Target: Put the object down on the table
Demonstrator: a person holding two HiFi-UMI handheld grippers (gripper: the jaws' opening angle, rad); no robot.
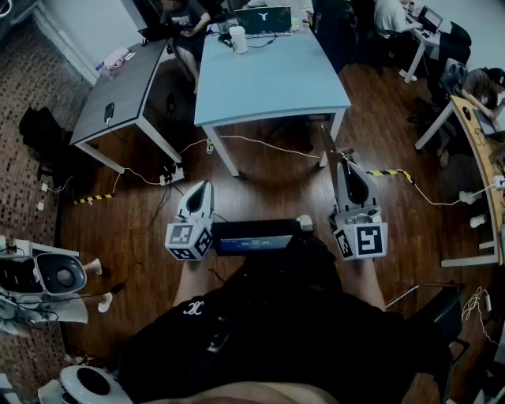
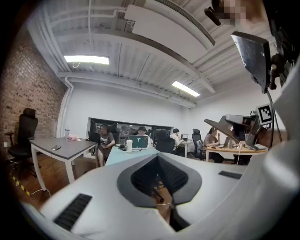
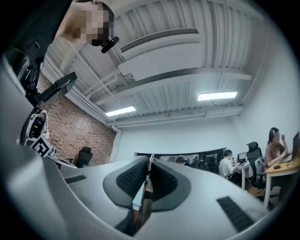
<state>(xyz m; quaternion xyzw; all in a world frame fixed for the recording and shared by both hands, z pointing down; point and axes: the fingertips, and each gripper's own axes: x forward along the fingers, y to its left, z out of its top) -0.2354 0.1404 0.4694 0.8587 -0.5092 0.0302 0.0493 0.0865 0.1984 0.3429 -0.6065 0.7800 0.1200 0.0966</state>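
My right gripper [image 1: 341,160] is shut on a thin flat brownish strip [image 1: 327,142] that sticks out past its tips toward the light blue table [image 1: 268,79]. In the right gripper view the strip [image 3: 149,169] stands edge-on, pinched between the dark ribbed pads [image 3: 127,177] of the right gripper [image 3: 149,163]. My left gripper [image 1: 199,188] is held level with it at the left, shut with nothing between its jaws. The left gripper view shows the left gripper [image 2: 158,158] with its pads together. Both grippers hang over the wooden floor, short of the table's near edge.
On the blue table's far end stand a laptop [image 1: 263,20] and a white cup [image 1: 238,39]. A grey table [image 1: 126,87] lies to the left and a curved wooden desk [image 1: 481,166] to the right. Cables and a power strip [image 1: 172,175] cross the floor. People sit at the far desks.
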